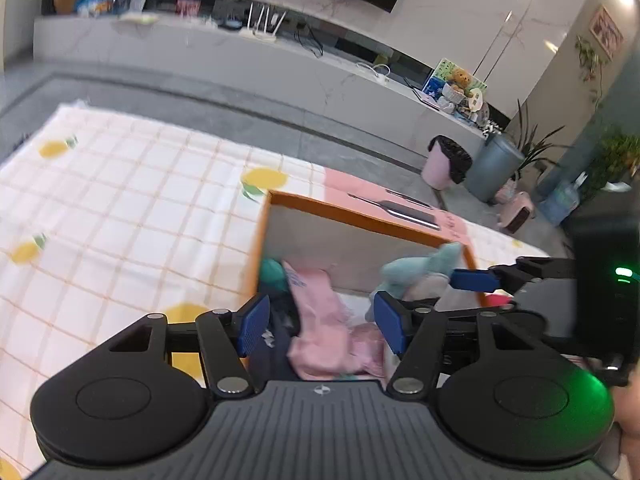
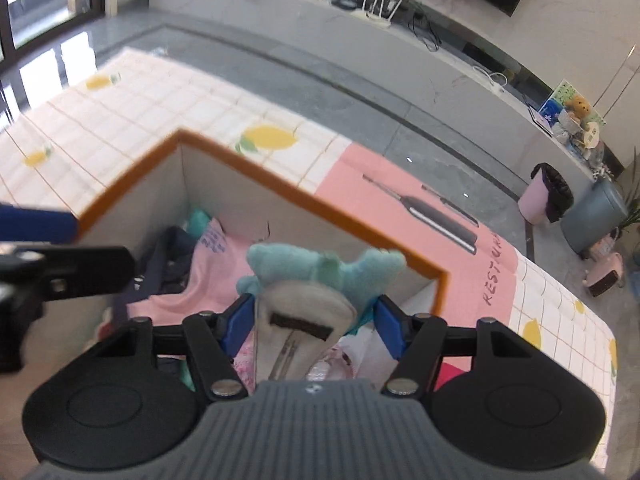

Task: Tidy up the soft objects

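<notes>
An orange-rimmed cardboard box (image 1: pixel 352 216) (image 2: pixel 304 204) stands on a checked lemon-print cloth. Inside lie a pink garment (image 1: pixel 320 320) (image 2: pixel 216 276), a dark navy garment (image 1: pixel 276 344) (image 2: pixel 172 256) and a teal item (image 1: pixel 272 272). My right gripper (image 2: pixel 314 320) is shut on a teal and white plush toy (image 2: pixel 320 272) and holds it over the box; the toy also shows in the left wrist view (image 1: pixel 420 272). My left gripper (image 1: pixel 320 322) is open and empty above the pink garment, just left of the right gripper (image 1: pixel 472 280).
A pink placemat (image 2: pixel 420 208) lies beyond the box on the cloth (image 1: pixel 120 200). On the floor at the right stand a pink bin (image 1: pixel 444 164), a grey bin (image 1: pixel 492 168) and a small pink stool (image 1: pixel 516 212). A long white TV cabinet (image 1: pixel 240 60) runs behind.
</notes>
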Demonstrator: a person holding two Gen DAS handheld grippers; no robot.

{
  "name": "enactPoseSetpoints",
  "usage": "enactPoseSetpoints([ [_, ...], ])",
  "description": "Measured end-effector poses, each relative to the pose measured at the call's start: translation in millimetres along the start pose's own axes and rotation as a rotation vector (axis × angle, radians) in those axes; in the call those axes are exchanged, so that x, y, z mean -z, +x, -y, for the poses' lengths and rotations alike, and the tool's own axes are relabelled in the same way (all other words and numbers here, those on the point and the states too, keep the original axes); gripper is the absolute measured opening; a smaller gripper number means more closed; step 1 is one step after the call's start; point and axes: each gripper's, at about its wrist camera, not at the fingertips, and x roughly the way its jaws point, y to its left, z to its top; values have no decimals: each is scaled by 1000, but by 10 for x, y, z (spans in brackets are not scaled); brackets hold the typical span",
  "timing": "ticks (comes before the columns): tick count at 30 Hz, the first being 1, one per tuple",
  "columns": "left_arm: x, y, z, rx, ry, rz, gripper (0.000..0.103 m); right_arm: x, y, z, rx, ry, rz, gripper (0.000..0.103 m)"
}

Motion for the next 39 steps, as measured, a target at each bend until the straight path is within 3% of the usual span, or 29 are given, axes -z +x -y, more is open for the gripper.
enactPoseSetpoints([
  [1, 9, -13, 2, -14, 22, 11, 70, -10, 64, -33, 1, -5, -16, 53],
  [7, 13, 28, 29, -60, 50, 30, 67, -31, 317, -145, 33, -3, -54, 53],
  [9, 32, 60, 64, -82, 73, 23, 67, -44, 319, -115, 21, 17, -43, 60],
  [11, 46, 69, 62, -84, 82, 22, 67, -34, 270, -92, 20, 36, -6, 87],
  [12, 43, 68, 57, -81, 73, 21, 67, -33, 239, -80, 10, 45, 12, 89],
  [21, 29, -102, 56, -20, 39, 70, 69, 199, -114, 16, -55, 207, 138, 94],
  [25, 40, -269, 120, -25, 32, 118, 69, 353, -366, 52, -29, 250, 220, 94],
  [30, 78, -601, 116, 99, -70, 174, 69, 653, -784, 244, 12, 353, 348, 95],
  [39, 291, -1039, 545, -97, -56, 335, 71, 1491, -1561, 755, 163, 507, 481, 100],
])
